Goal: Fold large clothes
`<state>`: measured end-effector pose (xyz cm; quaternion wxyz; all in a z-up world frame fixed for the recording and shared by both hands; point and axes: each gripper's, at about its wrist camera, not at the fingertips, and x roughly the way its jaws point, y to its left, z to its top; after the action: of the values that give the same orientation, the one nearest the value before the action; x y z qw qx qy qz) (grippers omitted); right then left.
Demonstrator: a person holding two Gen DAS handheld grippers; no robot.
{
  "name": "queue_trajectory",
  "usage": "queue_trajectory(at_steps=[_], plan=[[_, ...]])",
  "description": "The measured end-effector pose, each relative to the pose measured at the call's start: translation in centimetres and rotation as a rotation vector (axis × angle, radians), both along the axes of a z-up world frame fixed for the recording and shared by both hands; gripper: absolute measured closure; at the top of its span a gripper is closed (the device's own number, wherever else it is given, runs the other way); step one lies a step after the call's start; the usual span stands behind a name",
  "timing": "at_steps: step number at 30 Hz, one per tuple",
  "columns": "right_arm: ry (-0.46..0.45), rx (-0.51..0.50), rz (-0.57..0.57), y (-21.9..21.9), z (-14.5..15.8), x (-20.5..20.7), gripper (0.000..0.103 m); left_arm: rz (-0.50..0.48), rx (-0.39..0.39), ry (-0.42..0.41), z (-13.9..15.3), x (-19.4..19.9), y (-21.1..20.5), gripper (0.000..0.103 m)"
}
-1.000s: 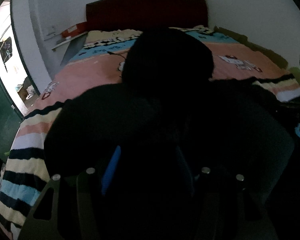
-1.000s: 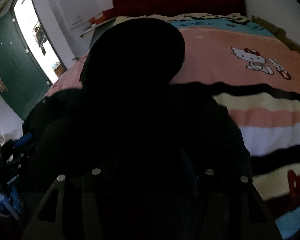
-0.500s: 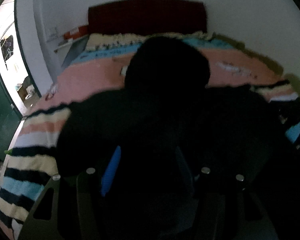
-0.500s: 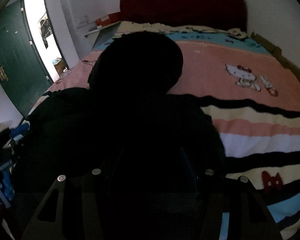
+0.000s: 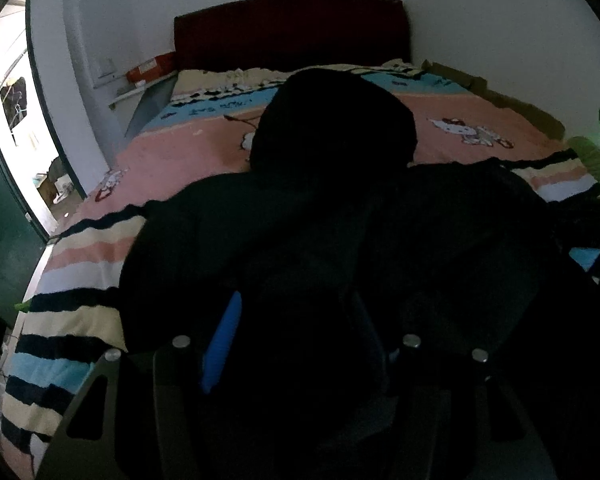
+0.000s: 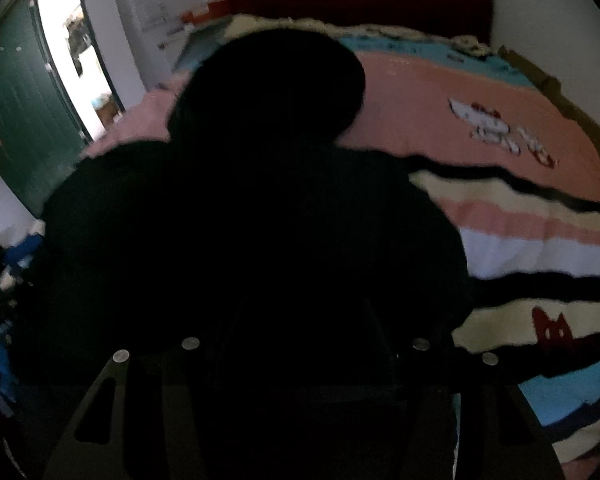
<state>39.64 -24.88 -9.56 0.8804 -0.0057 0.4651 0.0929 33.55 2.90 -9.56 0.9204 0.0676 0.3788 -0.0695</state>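
A large black hooded garment (image 5: 332, 216) lies spread on the bed, its round hood toward the headboard. It fills the middle of the right wrist view (image 6: 260, 184) too. My left gripper (image 5: 296, 320) is down in the near edge of the cloth, one blue finger (image 5: 220, 344) showing, the rest buried in black fabric. My right gripper (image 6: 300, 320) is likewise buried in the near edge of the garment, its fingers lost in the dark cloth. Both appear shut on the fabric.
The bed carries a striped blanket (image 5: 72, 320) in pink, cream, blue and black with cat pictures (image 6: 500, 128). A dark red headboard (image 5: 292, 28) stands against the white wall. A green door (image 6: 16, 120) and bright doorway are at the left.
Both grippers have drawn the garment back and lifted slightly; the views tilt up so more of the bed and headboard shows. The right view is blurred by motion.
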Motion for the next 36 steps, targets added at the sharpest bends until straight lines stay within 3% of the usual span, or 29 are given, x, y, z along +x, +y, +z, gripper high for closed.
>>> queue_trajectory(at_steps=[3,10,21,29,36], plan=[[-0.043,0.013,0.023,1.1,1.1,0.1,0.046,0.01,-0.005,0.019,-0.9,0.4,0.2,0.048],[0.017,-0.011,0.058,2.6,-3.1,0.7,0.042,0.01,-0.03,0.024,-2.2,0.5,0.6,0.048],[0.038,-0.036,0.048,2.6,-3.6,0.1,0.037,0.014,-0.015,0.028,-2.6,0.3,0.4,0.047],[0.036,-0.06,0.003,2.5,-2.1,-2.4,0.036,0.024,0.011,0.032,-1.3,-1.3,0.5,0.047],[-0.012,-0.03,-0.024,1.9,0.6,-7.5,0.033,0.032,0.017,-0.013,1.8,-4.7,1.2,0.047]])
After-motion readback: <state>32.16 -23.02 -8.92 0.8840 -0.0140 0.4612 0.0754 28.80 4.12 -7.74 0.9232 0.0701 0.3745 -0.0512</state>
